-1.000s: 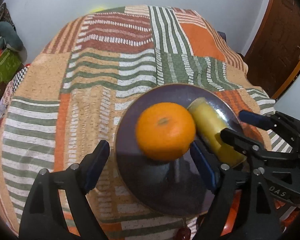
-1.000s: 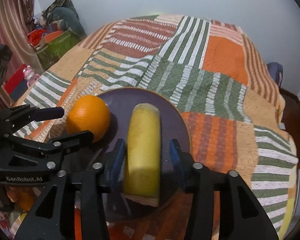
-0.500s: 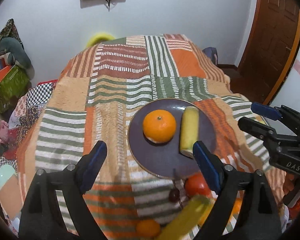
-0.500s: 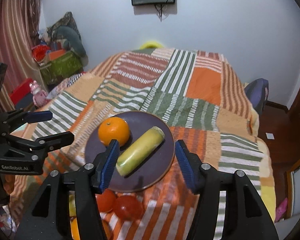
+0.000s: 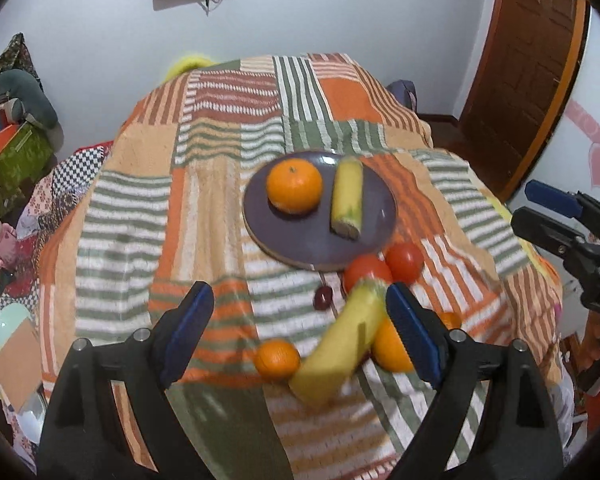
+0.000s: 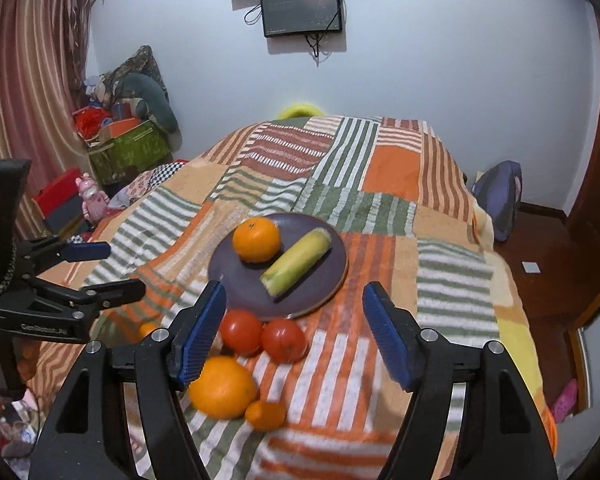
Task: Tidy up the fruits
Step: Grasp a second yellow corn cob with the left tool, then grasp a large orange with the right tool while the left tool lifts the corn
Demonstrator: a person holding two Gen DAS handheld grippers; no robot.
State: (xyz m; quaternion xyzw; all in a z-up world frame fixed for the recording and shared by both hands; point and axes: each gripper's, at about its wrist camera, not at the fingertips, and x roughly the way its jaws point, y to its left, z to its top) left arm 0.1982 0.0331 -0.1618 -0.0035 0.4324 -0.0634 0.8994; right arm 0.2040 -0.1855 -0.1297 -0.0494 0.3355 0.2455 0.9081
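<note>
Both grippers are back off the round dark purple plate (image 6: 220,276) now, a second after hovering right over it! The big orange (image 6: 256,239) and yellow banana piece (image 6: 296,267) sit side by side on it, well ahead of the fingers — two fruits placed. The left gripper (image 5: 300,336) gapes wide, holding nothing; the right gripper (image 6: 294,334) is spread wide too, empty. Loose fruit remains on the striped patchwork blanket (image 6: 380,184): two red tomatoes (image 6: 262,334) between the right fingers, a second orange (image 6: 223,387) and small tangerine (image 6: 265,415) by the left finger, another banana piece (image 5: 340,344) beside the left gripper's right finger. They're crowded, touching — picking one may nudge others.
</note>
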